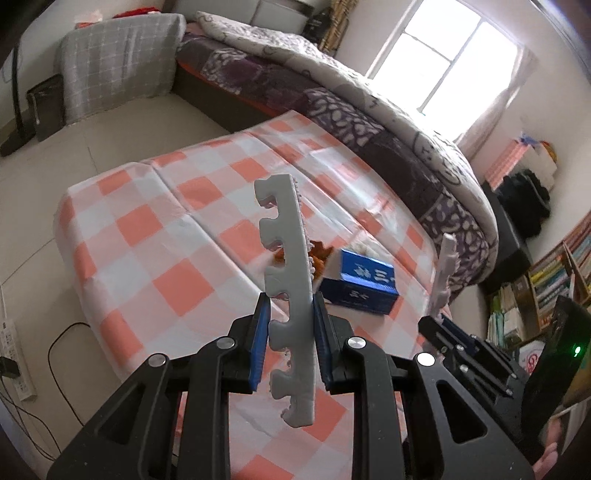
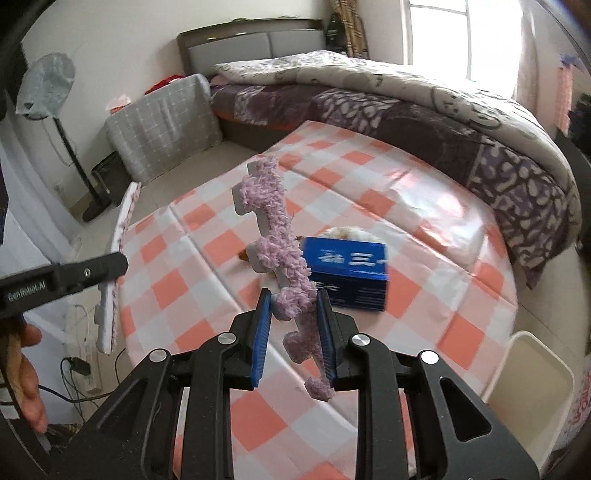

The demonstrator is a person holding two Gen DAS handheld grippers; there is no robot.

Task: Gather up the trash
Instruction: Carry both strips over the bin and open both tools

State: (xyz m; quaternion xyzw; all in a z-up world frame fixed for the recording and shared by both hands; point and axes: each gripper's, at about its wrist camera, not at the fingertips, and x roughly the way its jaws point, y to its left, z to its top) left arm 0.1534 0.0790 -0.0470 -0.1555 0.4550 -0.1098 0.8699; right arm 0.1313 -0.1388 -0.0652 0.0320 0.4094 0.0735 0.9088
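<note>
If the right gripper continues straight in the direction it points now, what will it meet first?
Probably the blue box on the checked tablecloth: it lies just beyond the right gripper and its foam strip. Depth is unclear.

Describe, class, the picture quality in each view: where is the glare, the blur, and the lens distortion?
Left wrist view: the window is blown out white, the bed curves from fisheye bending, and the blue box is slightly soft. Right wrist view: the box and tablecloth are smeared by motion blur, and the window glares.
</note>
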